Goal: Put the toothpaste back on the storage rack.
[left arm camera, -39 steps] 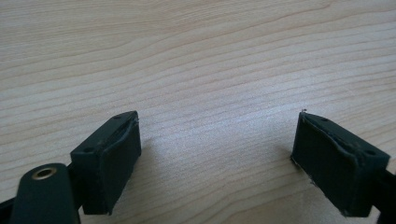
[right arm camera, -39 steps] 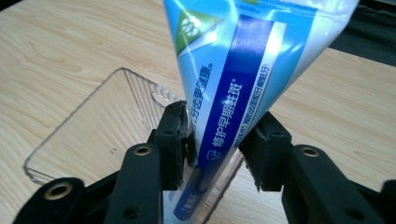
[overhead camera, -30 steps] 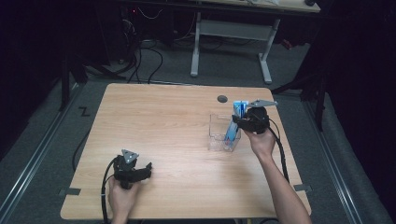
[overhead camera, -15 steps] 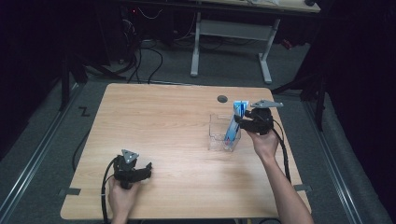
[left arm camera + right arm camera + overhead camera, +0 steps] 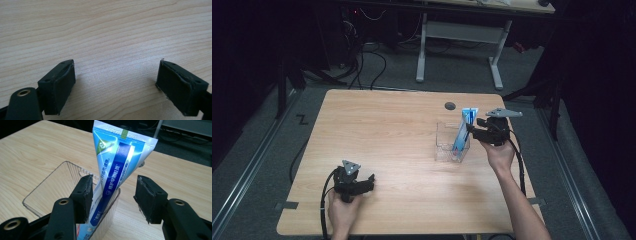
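Toothpaste tube (image 5: 117, 170) is seen standing tilted in the clear plastic holder (image 5: 60, 185), at about three o'clock on the wooden table (image 5: 387, 130). At seven o'clock the left gripper (image 5: 117, 85) is rested low, jaws wide, nothing held. The right gripper (image 5: 112, 197) is parked around the tube, jaws parted, no contact apparent. Release looks to be the step in hand; a clean backward withdrawal is called for next.

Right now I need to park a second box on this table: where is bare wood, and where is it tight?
The light wooden table is bare between the left gripper and the clear plastic bin, and along its far left. It is tight at the right edge, where the blue-and-white tube stands in the bin beside the right gripper.
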A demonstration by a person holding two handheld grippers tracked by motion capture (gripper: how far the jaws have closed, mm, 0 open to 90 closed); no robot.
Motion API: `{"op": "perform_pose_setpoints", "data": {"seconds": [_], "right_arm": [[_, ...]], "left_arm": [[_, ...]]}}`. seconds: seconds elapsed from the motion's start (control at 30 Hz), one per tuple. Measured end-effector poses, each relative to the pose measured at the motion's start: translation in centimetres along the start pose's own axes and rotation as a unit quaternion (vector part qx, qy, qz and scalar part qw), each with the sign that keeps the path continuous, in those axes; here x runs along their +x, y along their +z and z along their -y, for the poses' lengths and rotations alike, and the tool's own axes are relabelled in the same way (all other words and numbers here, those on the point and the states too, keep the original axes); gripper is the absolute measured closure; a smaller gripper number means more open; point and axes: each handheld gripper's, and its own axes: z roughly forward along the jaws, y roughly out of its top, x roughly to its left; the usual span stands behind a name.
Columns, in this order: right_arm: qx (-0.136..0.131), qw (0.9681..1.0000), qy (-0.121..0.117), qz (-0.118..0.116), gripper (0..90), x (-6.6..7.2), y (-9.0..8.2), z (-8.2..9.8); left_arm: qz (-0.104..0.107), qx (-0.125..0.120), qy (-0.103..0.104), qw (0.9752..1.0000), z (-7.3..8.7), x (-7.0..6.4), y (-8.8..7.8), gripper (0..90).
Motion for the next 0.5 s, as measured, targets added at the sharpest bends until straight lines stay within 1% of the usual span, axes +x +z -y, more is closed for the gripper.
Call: {"op": "perform_pose_setpoints", "data": {"seconds": [0.13,0.2,0.5], "right_arm": [[-0.004,1.0000,0.002,-0.004,47.7,-0.2,-0.4,0.1],[-0.006,1.0000,0.006,-0.004,47.7,-0.2,-0.6,0.1],[-0.014,0.9999,0.008,-0.003,47.6,-0.5,-1.5,0.6]], "left_arm": [[0.000,0.000,0.000,1.0000,0.0,0.0,0.0,15.7],[0.000,0.000,0.000,1.0000,0.0,0.0,0.0,15.7],[0.000,0.000,0.000,1.0000,0.0,0.0,0.0,15.7]]}}
